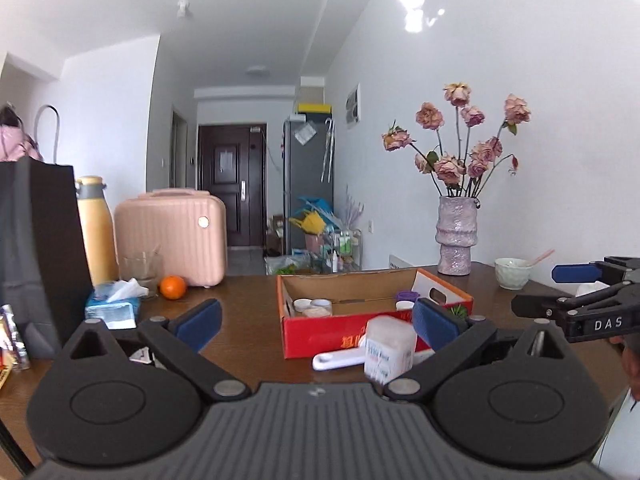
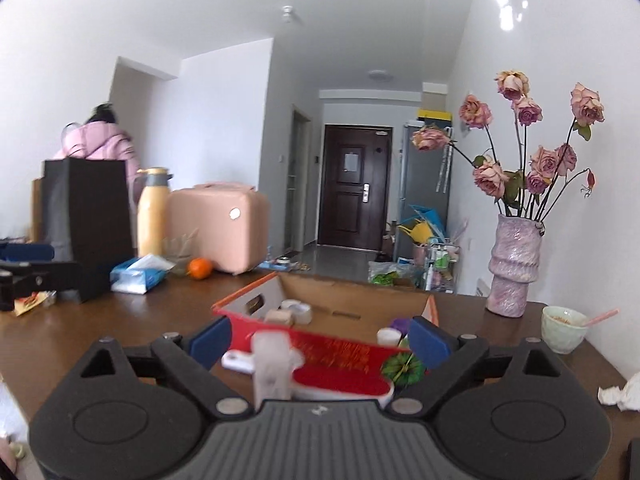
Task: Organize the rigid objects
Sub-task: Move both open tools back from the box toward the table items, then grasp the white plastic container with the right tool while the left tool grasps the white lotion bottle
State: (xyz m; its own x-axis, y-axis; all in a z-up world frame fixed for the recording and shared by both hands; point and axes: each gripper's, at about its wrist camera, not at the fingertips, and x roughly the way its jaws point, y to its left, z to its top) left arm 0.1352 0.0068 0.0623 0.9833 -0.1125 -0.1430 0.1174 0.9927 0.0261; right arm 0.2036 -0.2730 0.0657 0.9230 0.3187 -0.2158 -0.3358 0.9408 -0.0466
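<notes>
1. My left gripper (image 1: pixel 316 320): jaws spread wide, nothing between them; it hangs over the table's near edge, facing the box.
2. Tissue pack (image 1: pixel 112 310) and orange (image 1: pixel 173 287): left part of the table (image 1: pixel 248 320), well apart from the work.
3. White flat tool (image 1: pixel 338 360): lies on the table against the box's near wall, long axis running left to right.
4. Clear lidded container (image 1: pixel 388 350): stands upright beside that tool, just outside the red cardboard box (image 1: pixel 320 336). It is ahead and slightly right of my left gripper, and ahead and slightly left of my right one. Both seem near; I judge the right nearer.
5. Box contents: small jars (image 1: pixel 312 306) at its left end, a purple-capped one (image 1: pixel 407 298) at its right.
6. My right gripper (image 2: pixel 320 340): jaws likewise wide apart, empty.
7. Vase (image 1: pixel 456 236) and bowl (image 1: pixel 513 274): far right corner.
</notes>
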